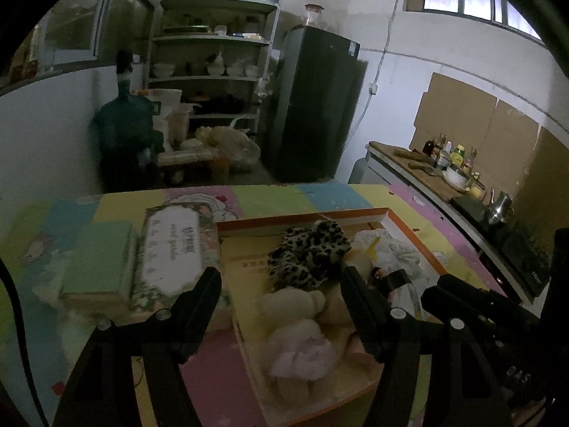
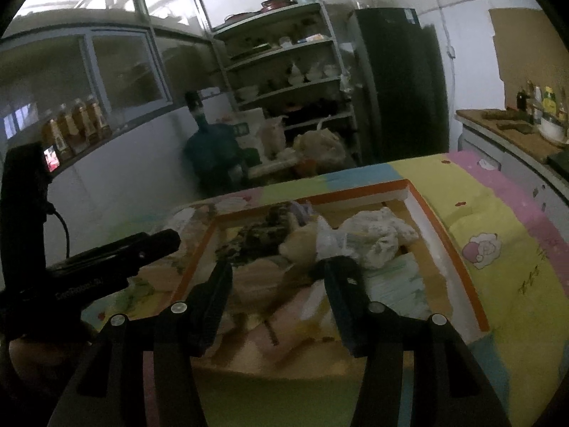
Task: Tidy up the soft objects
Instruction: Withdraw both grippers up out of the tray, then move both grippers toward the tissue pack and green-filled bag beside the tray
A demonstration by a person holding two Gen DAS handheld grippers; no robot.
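An orange-rimmed cardboard box [image 1: 387, 215] lies on the colourful play mat and holds soft things: a leopard-print cloth [image 1: 306, 252], a cream plush toy [image 1: 298, 323] with a pale purple part, and a white crumpled cloth [image 1: 394, 249]. My left gripper [image 1: 281, 281] is open and empty, its fingers straddling the box's left wall above the plush. In the right wrist view the same box [image 2: 458, 249] shows the white cloth [image 2: 377, 235], the leopard cloth [image 2: 259, 238] and the plush [image 2: 302, 245]. My right gripper [image 2: 277, 270] is open and empty just above the box contents.
Two tissue packs, one green [image 1: 99, 259] and one floral [image 1: 174, 249], lie left of the box. The other gripper's body [image 1: 480, 306] is at the right. A counter with bottles and a kettle [image 1: 498, 206] runs along the right. Shelves, a fridge and a water jug stand behind.
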